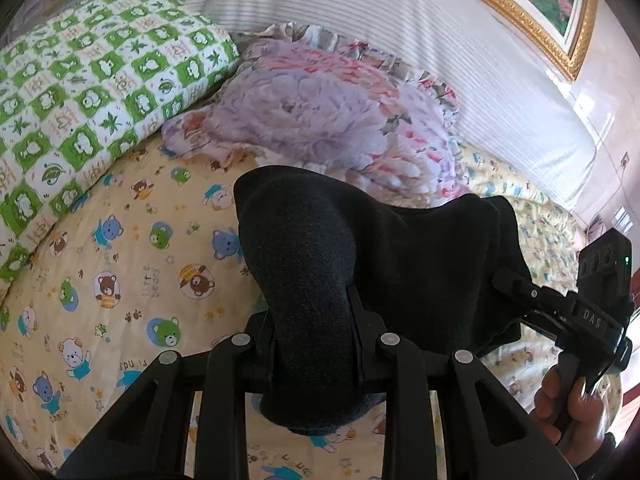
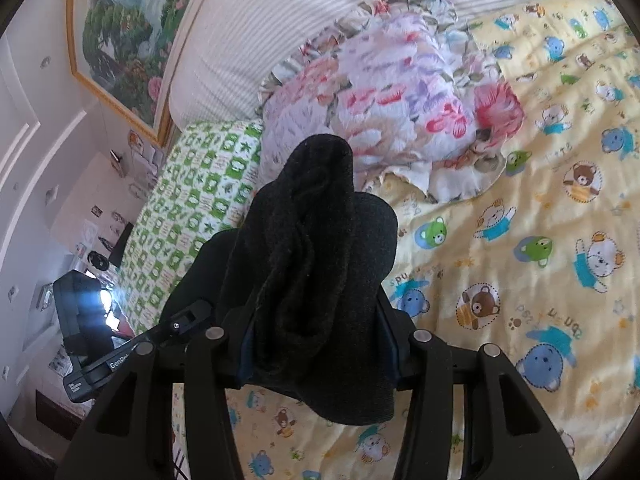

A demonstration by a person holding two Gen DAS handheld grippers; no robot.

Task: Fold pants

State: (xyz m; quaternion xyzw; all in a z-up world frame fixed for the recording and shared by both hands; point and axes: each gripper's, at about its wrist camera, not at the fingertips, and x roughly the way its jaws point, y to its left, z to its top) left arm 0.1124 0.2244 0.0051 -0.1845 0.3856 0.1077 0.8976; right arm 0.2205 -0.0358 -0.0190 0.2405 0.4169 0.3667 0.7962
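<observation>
The dark charcoal pants (image 1: 360, 264) hang between both grippers above the bed. In the left wrist view my left gripper (image 1: 316, 344) is shut on a thick bunch of the pants, which bulges over the fingers and covers them. The cloth stretches right to my right gripper (image 1: 516, 284), which holds its far edge. In the right wrist view my right gripper (image 2: 316, 344) is shut on a rolled bunch of the pants (image 2: 312, 248); its fingertips are hidden by the cloth. My left gripper (image 2: 188, 316) shows at the lower left, at the pants' edge.
The bed has a yellow bear-print sheet (image 1: 120, 280). A green checked pillow (image 1: 92, 80) and a floral pillow (image 1: 320, 112) lie by the striped headboard (image 1: 360, 8). A framed picture (image 2: 128, 32) hangs on the wall. A cluttered bedside table (image 2: 80, 240) stands beside the bed.
</observation>
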